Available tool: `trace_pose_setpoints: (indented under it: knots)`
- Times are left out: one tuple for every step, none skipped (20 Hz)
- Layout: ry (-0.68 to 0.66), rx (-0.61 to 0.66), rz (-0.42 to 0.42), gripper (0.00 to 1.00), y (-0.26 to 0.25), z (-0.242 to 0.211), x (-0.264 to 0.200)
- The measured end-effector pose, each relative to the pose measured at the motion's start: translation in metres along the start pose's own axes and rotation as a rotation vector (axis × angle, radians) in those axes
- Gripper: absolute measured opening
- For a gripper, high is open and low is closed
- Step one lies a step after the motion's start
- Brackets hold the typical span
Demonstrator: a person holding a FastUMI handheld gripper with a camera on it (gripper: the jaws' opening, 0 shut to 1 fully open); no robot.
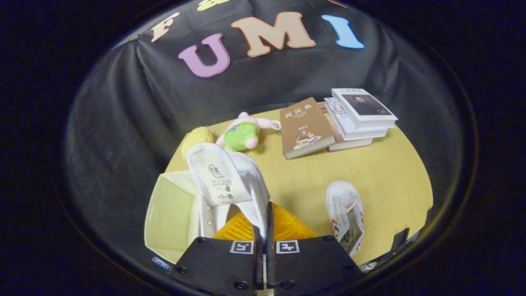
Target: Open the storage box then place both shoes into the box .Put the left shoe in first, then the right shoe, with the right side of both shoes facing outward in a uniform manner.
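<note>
My gripper [263,230] is shut on the side wall of a white shoe [230,181], pinching its upper edge between the two fingers. The shoe hangs lifted, tongue and insole label turned toward me, over the open cream storage box [168,213] that lies just left of the fingers. The other white shoe [345,213], with red and blue marks on its side, lies on the yellow table [382,172] to the right of the fingers, its opening facing up.
Beyond the shoe sit a green and pink plush toy [242,133] and a yellow plush [196,137]. A brown book [306,127] and a stack of books [357,117] lie at the table's far right.
</note>
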State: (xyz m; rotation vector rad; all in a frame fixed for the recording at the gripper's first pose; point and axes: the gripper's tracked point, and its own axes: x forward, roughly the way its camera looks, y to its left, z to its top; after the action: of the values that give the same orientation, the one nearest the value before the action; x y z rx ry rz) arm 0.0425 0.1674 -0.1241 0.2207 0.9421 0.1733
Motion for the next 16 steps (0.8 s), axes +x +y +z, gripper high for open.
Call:
trace_pose_setpoints:
  knots:
    - [-0.009,-0.01,0.018,0.06,0.017,0.005,-0.007]
    - [-0.011,-0.01,0.037,0.06,0.036,0.007,-0.01]
    - [-0.002,-0.001,0.062,0.06,0.055,0.008,-0.011]
    - [0.013,0.016,0.088,0.06,0.074,0.006,-0.009]
    - [0.035,0.037,0.112,0.06,0.093,0.003,-0.006]
    - [0.054,0.05,0.134,0.06,0.111,-0.001,0.001]
    - [0.063,0.057,0.151,0.06,0.126,-0.005,0.009]
    - [0.067,0.061,0.156,0.06,0.139,-0.011,0.019]
    - [0.067,0.065,0.149,0.06,0.149,-0.017,0.028]
    - [0.072,0.064,0.137,0.06,0.156,-0.026,0.038]
    - [0.085,0.065,0.118,0.06,0.162,-0.035,0.048]
    - [0.105,0.07,0.091,0.06,0.165,-0.047,0.055]
    - [0.133,0.077,0.06,0.06,0.166,-0.059,0.061]
    - [0.159,0.082,0.038,0.06,0.167,-0.069,0.068]
    - [0.177,0.085,0.021,0.06,0.167,-0.076,0.073]
    - [0.191,0.081,0.004,0.06,0.164,-0.081,0.08]
